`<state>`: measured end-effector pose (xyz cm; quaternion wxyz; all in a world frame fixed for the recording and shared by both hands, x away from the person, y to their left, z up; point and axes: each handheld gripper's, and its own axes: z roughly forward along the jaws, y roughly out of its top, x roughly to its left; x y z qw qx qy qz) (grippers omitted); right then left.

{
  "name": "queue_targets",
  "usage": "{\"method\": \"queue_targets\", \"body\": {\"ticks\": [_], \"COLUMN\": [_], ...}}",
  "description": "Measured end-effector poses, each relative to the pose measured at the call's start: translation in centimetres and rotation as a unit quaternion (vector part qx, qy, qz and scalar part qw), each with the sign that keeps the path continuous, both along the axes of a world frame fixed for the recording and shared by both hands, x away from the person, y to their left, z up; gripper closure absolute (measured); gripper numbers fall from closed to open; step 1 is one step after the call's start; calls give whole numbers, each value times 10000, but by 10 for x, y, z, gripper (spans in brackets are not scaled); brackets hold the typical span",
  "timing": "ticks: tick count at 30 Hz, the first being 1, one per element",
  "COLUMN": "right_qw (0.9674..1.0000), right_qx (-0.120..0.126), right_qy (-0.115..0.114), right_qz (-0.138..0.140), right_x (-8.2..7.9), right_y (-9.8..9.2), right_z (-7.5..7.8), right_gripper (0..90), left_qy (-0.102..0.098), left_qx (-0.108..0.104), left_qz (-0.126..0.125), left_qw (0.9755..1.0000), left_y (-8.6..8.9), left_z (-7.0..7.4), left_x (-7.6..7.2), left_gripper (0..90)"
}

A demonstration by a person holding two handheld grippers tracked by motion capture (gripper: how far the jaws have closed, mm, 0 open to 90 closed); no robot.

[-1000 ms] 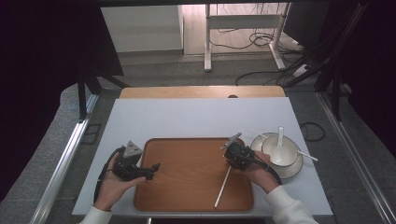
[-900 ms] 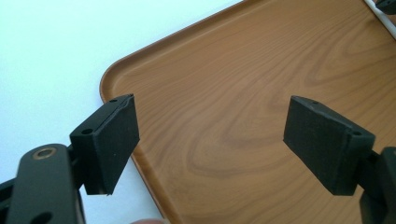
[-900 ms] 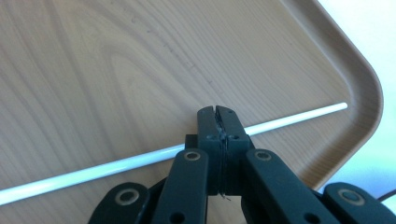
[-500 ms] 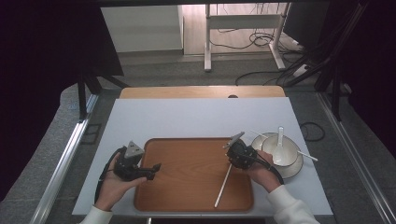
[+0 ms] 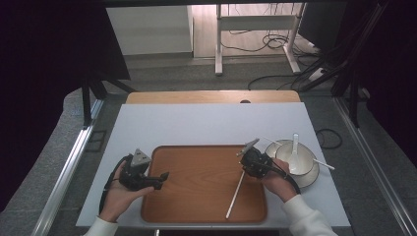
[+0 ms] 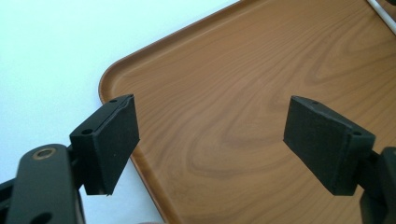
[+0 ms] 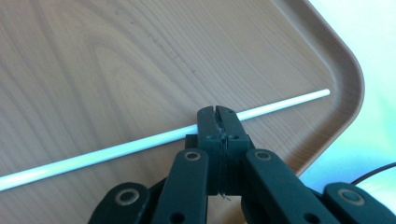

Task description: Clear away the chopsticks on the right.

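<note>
Low in the high view, two sleeved forearms come up from the bottom edge. At lower left, the left gripper (image 5: 161, 176), a black jointed tool with a grey three-cornered plate on top, hangs over the left rim of the wooden tray (image 5: 196, 209). In the left gripper view its two blocky, matt rubber pads (image 6: 112, 140) stand wide apart, nothing between them, with the tray's rounded corner below.

The tray is a rounded rectangle with a low raised lip and a smooth brown wood-grain face, filling the lower middle of the high view.

At lower right, the right gripper (image 5: 244, 166) is pressed together and pinching a thin white chopstick (image 5: 235, 194). This straight, round, smooth stick runs from the jaws down and left across the tray face. In the right gripper view the chopstick (image 7: 116, 149) crosses the frame on a slant, one end close to the tray's curved corner, the closed jaw tips set against it.

Just right of the tray, at middle right, a glossy white ceramic bowl (image 5: 307, 156) sits on a white saucer (image 5: 310, 178), a white spoon (image 5: 294, 152) standing in it and a second thin white stick (image 5: 324, 164) lying across the saucer's rim.

All rests on a pale matt table (image 5: 206, 123); beyond it, at upper middle, runs a light wooden board (image 5: 187, 97).
</note>
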<state>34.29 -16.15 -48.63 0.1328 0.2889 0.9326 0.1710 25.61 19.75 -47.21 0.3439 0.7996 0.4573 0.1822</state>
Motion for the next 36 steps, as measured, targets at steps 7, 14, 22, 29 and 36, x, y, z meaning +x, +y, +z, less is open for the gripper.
{"method": "queue_targets", "body": {"ticks": [7,14,22,29,36], "right_qw": [10000,10000,9999,9999,9999], "right_qx": [-9,-15,49,-45,-98], "right_qy": [16,11,-117,-54,71], "right_qz": [-17,-17,-26,77,49], "right_x": [0,0,2,2,0], "right_y": [0,-1,1,13,7], "right_z": [-1,-1,-1,-9,-8], "right_gripper": [895,895,895,895,896], "left_qy": [-2,0,10,11,0], "left_qx": [8,10,21,21,7], "left_qz": [-4,-4,-15,-19,6], "left_qw": [10000,10000,10000,10000,10000], "left_y": [0,0,-1,-1,1], "left_z": [0,0,0,0,0], "left_x": [0,0,0,0,0], "left_gripper": [177,177,177,178,178]}}
